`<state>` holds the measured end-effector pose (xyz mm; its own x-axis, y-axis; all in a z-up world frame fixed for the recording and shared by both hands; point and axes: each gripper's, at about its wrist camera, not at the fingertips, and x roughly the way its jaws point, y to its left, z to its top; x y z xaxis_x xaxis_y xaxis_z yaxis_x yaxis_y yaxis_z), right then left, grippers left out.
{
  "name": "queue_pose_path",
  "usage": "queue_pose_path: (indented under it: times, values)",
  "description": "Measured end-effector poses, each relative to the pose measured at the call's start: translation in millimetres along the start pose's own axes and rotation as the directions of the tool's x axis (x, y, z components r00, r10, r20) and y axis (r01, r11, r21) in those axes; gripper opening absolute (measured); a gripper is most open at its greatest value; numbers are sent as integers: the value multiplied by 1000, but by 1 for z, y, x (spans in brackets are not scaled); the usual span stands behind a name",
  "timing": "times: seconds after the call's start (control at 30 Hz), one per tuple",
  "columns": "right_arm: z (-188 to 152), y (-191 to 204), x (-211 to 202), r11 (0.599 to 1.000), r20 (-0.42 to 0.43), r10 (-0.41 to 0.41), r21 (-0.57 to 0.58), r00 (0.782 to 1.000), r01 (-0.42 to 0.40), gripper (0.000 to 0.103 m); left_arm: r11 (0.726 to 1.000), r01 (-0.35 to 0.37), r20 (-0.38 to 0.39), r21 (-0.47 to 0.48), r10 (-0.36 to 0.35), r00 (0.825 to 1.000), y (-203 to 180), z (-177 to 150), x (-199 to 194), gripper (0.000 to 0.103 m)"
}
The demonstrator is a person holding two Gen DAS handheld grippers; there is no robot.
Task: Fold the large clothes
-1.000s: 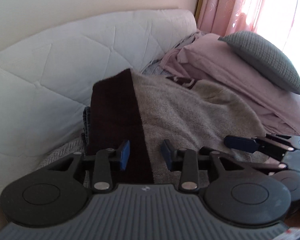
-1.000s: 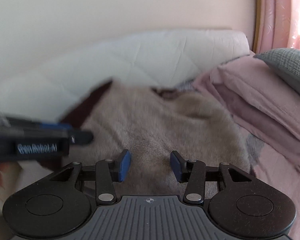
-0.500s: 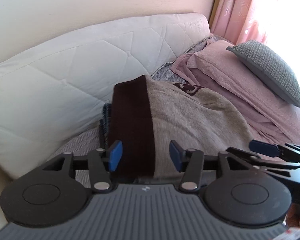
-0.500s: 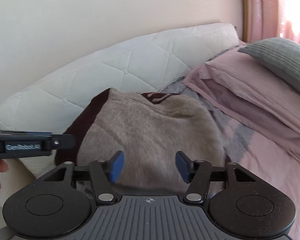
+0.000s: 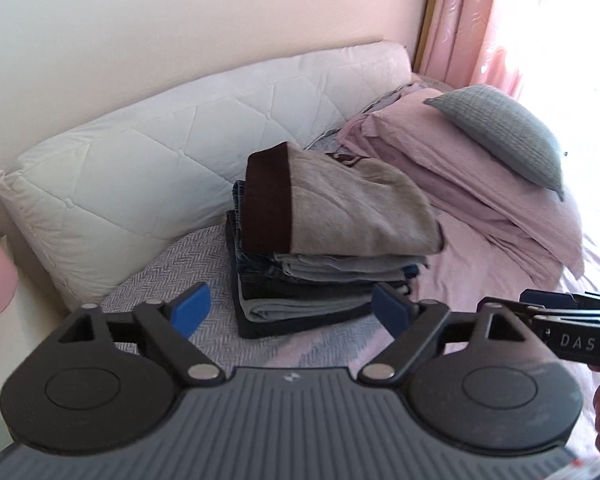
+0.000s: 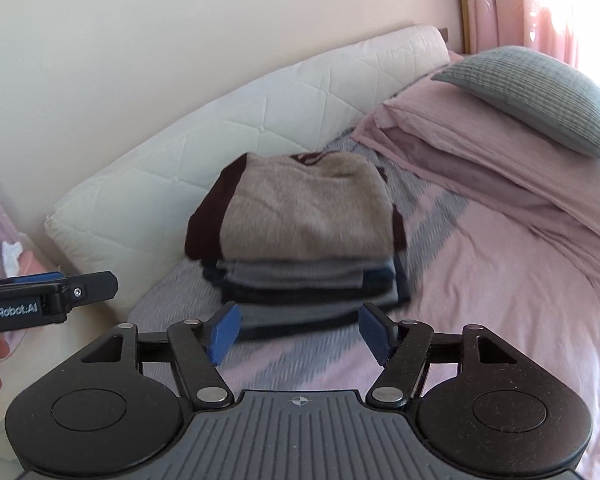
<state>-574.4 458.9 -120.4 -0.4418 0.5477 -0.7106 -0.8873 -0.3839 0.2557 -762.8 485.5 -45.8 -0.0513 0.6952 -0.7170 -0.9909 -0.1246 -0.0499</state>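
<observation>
Topping a stack of folded clothes (image 5: 320, 280), folded beige sweater (image 5: 352, 208), maroon-trimmed.

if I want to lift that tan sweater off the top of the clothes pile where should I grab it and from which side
Probably by the two near corners of the tan sweater, one gripper each, coming from the front of the stack of folded clothes. Its folded front edge overhangs the layers beneath, so fingers can slip under it. Both the left gripper and right gripper are empty, jaws opening.
</observation>
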Motion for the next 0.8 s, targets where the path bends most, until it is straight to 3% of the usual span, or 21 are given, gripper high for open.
queue_pose_path:
  times: [0.17, 0.33, 0.47, 0.8]
  values:
    - [-18, 0, -40, 1000, 29, 0, -30, 1000, 1, 64, 1000, 0, 25, -25, 1, 1000, -14, -22, -34, 98]
    - [-34, 1, -67, 997, 34, 24, -71, 999, -22, 64, 999, 5, 31, -36, -4, 1000, -25, -44, -61, 99]
    - [-42, 0, -78, 996, 21, 56, -72, 998, -54, 64, 999, -35, 33, -26, 36, 999, -34, -56, -76, 99]
    - [-55, 4, -86, 990, -4, 80, -112, 997, -80, 64, 998, -49, 10, -38, 49, 999, -40, -71, -87, 98]
